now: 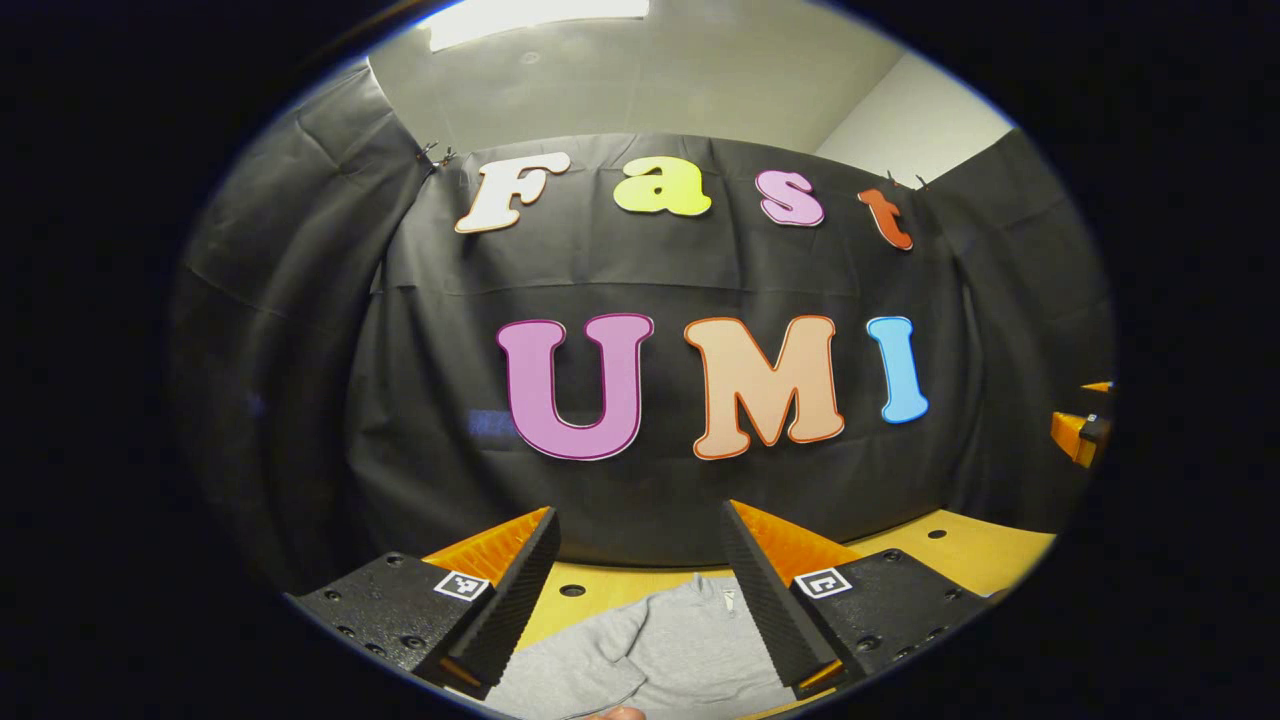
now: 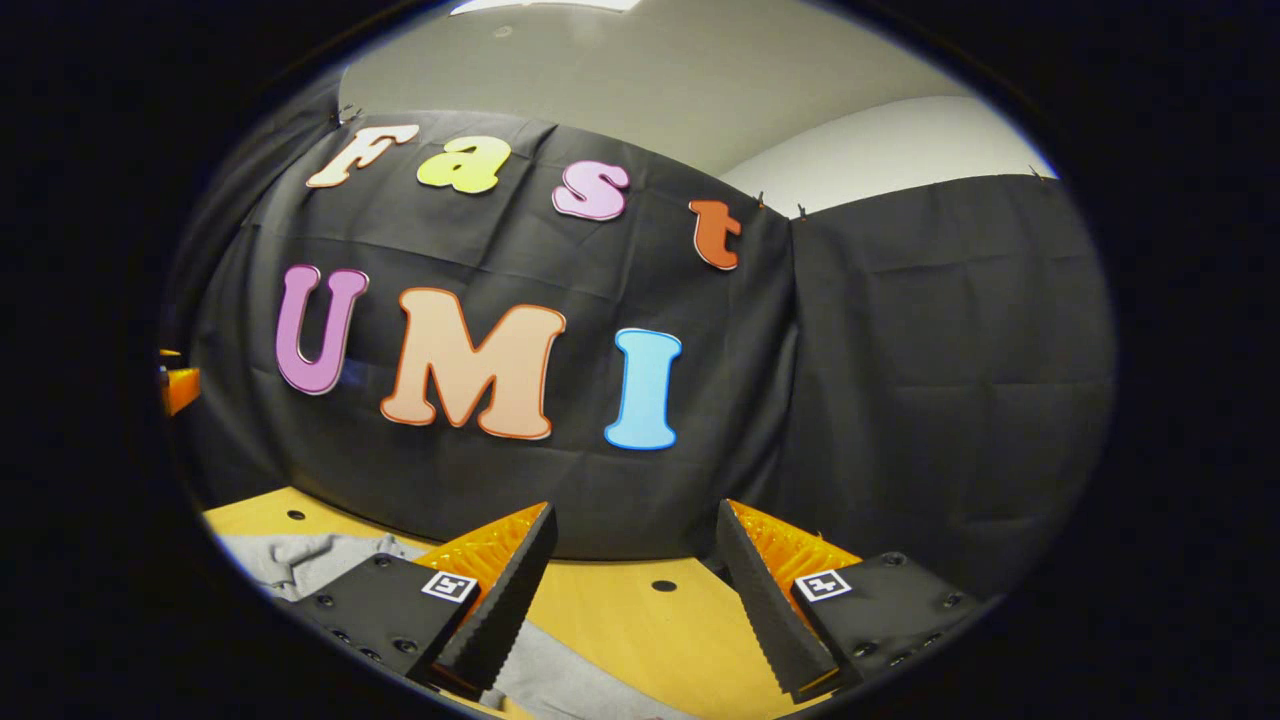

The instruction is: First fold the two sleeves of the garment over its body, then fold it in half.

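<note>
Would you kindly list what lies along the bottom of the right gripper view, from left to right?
Grey garment → gripper's left finger → bare wooden table → gripper's right finger.

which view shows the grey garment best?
Left gripper view: the grey garment lies on the wooden table centred between the open left claw, collar visible. Right gripper view catches its edge at lower left, beside the open right claw.

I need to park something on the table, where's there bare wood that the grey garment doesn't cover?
Bare table runs between the grey garment and the black cloth wall, ahead of the open right claw. Another bare patch lies at the table's right end in the left gripper view. Ahead of the open left claw, the garment crowds it.
</note>
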Motion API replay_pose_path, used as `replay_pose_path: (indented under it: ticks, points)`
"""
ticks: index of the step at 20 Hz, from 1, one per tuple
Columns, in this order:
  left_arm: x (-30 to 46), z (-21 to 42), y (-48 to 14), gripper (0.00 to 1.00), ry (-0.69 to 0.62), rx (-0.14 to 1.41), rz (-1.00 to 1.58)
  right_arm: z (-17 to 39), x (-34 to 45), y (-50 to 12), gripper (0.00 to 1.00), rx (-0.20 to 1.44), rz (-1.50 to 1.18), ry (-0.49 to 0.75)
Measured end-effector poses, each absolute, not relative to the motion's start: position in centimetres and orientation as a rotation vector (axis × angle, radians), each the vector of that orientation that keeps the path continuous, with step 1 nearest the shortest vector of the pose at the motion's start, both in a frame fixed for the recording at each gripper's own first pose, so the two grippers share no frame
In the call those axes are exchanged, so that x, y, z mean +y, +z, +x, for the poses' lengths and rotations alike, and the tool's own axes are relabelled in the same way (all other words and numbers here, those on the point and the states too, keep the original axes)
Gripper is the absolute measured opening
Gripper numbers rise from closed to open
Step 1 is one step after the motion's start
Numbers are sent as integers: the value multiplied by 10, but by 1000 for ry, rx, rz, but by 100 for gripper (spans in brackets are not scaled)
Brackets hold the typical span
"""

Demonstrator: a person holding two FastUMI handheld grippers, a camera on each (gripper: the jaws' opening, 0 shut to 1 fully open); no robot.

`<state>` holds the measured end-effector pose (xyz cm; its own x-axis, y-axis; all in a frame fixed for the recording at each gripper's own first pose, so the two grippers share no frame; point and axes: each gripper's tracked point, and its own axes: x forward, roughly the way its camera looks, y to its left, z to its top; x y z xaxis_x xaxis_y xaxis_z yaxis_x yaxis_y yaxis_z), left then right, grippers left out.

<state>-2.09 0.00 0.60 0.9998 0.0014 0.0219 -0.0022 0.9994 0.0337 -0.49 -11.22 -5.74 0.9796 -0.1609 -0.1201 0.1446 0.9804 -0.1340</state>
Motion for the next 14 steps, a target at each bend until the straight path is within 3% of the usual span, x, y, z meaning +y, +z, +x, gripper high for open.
replay_pose_path:
  ticks: [14]
  points:
    - [-20, -16, 3, 94, -41, -18, 50, -44, -203, -173, 100, 447, -136, -249]
